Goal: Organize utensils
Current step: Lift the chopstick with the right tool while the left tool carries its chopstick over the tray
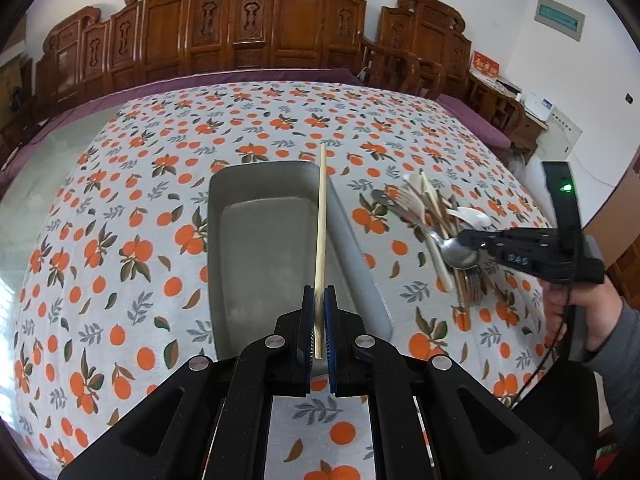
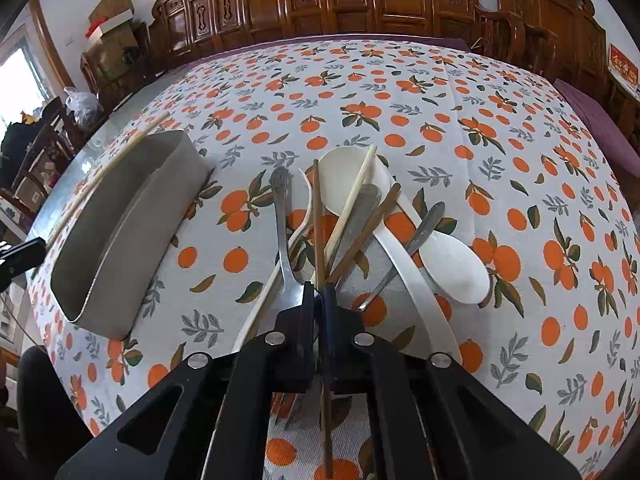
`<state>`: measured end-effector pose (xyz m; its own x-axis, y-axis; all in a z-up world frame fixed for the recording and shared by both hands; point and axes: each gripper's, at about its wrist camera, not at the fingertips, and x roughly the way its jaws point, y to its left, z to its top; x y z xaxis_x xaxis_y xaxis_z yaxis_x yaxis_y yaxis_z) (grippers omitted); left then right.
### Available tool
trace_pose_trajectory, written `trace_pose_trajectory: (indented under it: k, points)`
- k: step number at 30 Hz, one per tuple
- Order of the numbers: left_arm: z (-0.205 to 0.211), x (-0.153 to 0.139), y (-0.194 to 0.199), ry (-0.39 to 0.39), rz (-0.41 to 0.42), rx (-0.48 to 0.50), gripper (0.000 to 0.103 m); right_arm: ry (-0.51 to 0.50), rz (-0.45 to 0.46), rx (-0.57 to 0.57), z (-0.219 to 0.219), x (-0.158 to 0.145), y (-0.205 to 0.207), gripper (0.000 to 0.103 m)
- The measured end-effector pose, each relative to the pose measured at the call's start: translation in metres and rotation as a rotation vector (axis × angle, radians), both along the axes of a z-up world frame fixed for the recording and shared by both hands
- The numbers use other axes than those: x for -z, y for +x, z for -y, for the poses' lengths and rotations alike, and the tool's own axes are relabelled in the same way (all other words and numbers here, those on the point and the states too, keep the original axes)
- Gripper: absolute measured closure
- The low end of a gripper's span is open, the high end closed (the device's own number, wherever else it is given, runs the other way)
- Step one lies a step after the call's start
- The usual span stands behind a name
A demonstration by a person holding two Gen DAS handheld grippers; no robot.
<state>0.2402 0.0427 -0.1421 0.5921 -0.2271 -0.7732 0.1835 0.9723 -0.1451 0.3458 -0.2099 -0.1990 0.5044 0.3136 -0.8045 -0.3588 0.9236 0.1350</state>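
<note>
My left gripper [image 1: 319, 300] clamps a pale bamboo chopstick [image 1: 321, 216] above the grey rectangular metal tray [image 1: 256, 248]. My right gripper [image 2: 319, 292] pinches a dark brown wooden chopstick [image 2: 317, 216] in the utensil pile.

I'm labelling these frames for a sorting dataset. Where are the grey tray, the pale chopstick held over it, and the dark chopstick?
grey tray [image 1: 260, 248]: left wrist view, bare floor.
pale chopstick [image 1: 321, 220]: left wrist view, mid-shaft.
dark chopstick [image 2: 318, 224]: right wrist view, shaft above the jaws.

left gripper [image 1: 319, 300] angled down, jaws pinched tight on a pale chopstick [image 1: 321, 236], right gripper [image 2: 319, 292] tilted down too, clamped on a dark brown chopstick [image 2: 318, 224], person's right hand [image 1: 576, 312] wrapped round its handle, grey sleeve [image 1: 620, 356]
</note>
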Motion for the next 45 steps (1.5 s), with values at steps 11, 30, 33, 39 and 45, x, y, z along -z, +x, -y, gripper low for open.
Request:
trace_pose_trajectory:
  k: [11, 30, 33, 39, 45]
  points:
    - [-0.013, 0.014, 0.007, 0.019, -0.029, -0.032, 0.099, -0.006, 0.044, -0.022, -0.001, -0.018, -0.009, 0.101]
    - [-0.009, 0.015, 0.006, 0.022, -0.027, -0.022, 0.099, 0.012, 0.075, 0.017, 0.02, -0.017, -0.018, 0.081]
    - [-0.01, 0.015, 0.006, 0.025, -0.025, -0.023, 0.099, -0.006, 0.046, 0.024, 0.029, -0.009, -0.016, 0.08]
    - [-0.012, 0.017, 0.009, 0.04, -0.034, -0.03, 0.099, -0.019, -0.003, 0.008, 0.033, 0.01, -0.02, 0.08]
    - [-0.012, 0.022, 0.015, 0.06, -0.051, -0.032, 0.099, -0.057, -0.014, -0.01, 0.026, 0.018, -0.022, 0.096]
